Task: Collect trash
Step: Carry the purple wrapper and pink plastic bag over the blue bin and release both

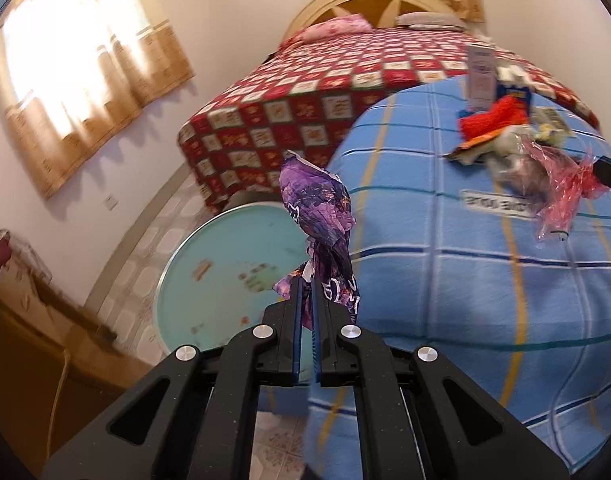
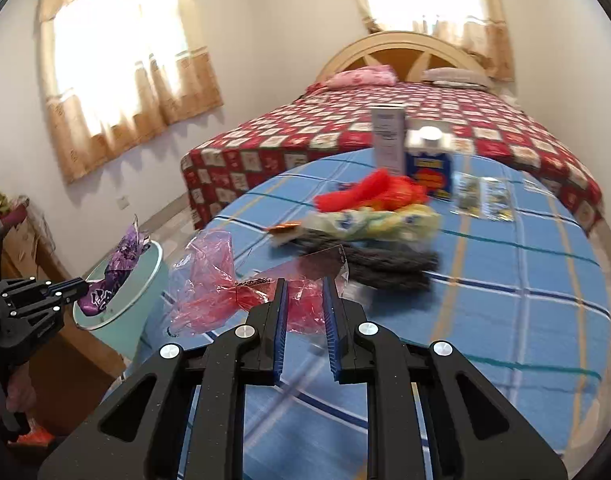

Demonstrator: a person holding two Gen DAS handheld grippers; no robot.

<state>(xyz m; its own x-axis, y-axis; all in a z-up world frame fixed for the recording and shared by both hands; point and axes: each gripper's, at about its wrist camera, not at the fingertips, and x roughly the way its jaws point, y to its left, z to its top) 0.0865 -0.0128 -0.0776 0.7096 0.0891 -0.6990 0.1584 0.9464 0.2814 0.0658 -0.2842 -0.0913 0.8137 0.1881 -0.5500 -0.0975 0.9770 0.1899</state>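
The left tongs (image 1: 307, 300) pinch a crumpled purple foil wrapper (image 1: 319, 216) directly above the round pale-blue bin (image 1: 209, 272). The right tongs (image 2: 303, 300), parted, straddle crinkled pink cellophane (image 2: 209, 280) on the blue-checked worktop (image 2: 505, 300).

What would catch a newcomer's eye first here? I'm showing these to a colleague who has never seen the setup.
Probably the crumpled purple wrapper pinched in the left gripper, held above the open pale-green bin beside the table. Next, the pink cellophane lying at the near edge of the blue checked tablecloth, just ahead of the open right gripper. Behind, a red patterned bed fills the room.
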